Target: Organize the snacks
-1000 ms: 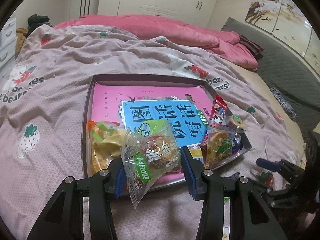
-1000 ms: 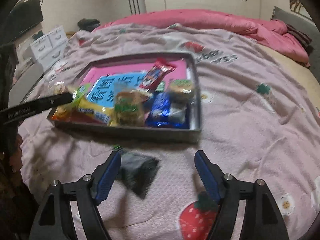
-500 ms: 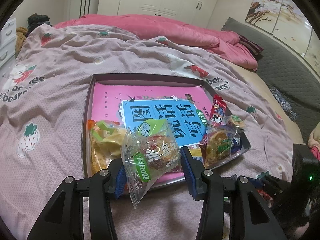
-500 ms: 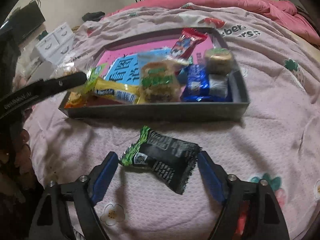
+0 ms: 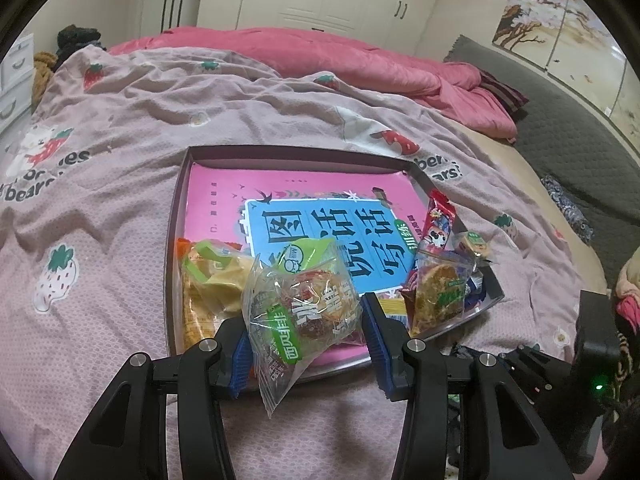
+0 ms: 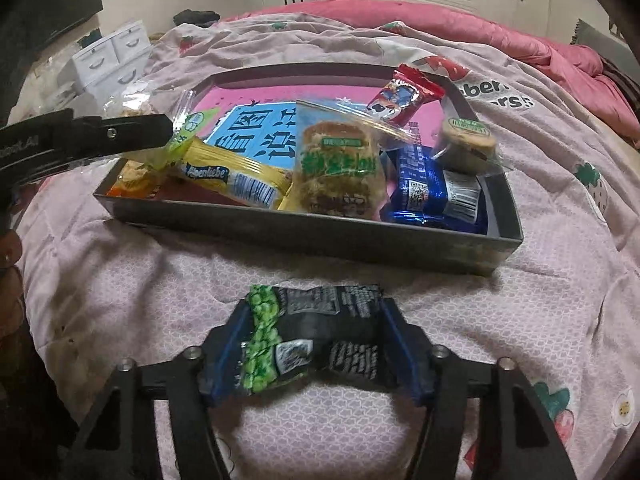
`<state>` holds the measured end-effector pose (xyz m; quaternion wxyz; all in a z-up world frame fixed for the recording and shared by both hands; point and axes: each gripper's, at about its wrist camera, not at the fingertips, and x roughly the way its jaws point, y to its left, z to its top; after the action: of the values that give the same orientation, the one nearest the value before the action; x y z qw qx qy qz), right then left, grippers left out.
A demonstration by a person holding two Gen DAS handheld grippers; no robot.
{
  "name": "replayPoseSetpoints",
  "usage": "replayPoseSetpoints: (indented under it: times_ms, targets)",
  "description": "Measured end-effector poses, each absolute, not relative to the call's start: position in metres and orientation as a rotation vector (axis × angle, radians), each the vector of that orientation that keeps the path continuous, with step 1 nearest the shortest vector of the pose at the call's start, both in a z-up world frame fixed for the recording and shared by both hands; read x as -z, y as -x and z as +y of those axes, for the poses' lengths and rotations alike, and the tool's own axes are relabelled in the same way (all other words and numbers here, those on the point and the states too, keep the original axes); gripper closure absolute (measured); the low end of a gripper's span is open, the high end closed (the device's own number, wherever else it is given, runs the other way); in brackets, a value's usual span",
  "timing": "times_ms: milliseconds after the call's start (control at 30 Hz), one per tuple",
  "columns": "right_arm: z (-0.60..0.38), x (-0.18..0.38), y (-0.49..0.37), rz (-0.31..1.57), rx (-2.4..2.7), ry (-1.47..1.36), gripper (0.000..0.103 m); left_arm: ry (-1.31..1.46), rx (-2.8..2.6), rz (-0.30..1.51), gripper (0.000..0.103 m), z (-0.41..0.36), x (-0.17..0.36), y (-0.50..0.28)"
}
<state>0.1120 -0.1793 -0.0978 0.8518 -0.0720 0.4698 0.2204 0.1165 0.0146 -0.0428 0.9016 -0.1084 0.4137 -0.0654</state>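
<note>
A dark tray (image 5: 176, 240) (image 6: 304, 236) lies on the bed with a pink and blue book (image 5: 320, 224) inside and several snack packs along its near edge. My left gripper (image 5: 306, 334) is shut on a clear pastry pack with a green label (image 5: 304, 304), held over the tray's near edge. My right gripper (image 6: 314, 344) is shut on a black and green snack pack (image 6: 316, 336), just in front of the tray over the bedspread. The left gripper's finger (image 6: 120, 136) shows at the tray's left in the right wrist view.
In the tray are a yellow candy bag (image 6: 236, 178), a clear pastry pack (image 6: 340, 172), a blue pack (image 6: 432, 192), a red pack (image 6: 404, 94) and a small round cake (image 6: 468, 144). A pink quilt (image 5: 360, 60) lies behind. White drawers (image 6: 108, 56) stand left.
My right gripper moved forward over the black and green pack and shut on it. The left gripper kept still, holding the pastry pack.
</note>
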Motion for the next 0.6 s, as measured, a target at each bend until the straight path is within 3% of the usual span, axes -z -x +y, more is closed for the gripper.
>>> replayPoseSetpoints:
  times_ms: [600]
  targets:
    - [-0.198,0.042,-0.112,0.760,-0.483,0.085,0.050,0.232,0.130,0.818,0.053,0.018,0.032,-0.115]
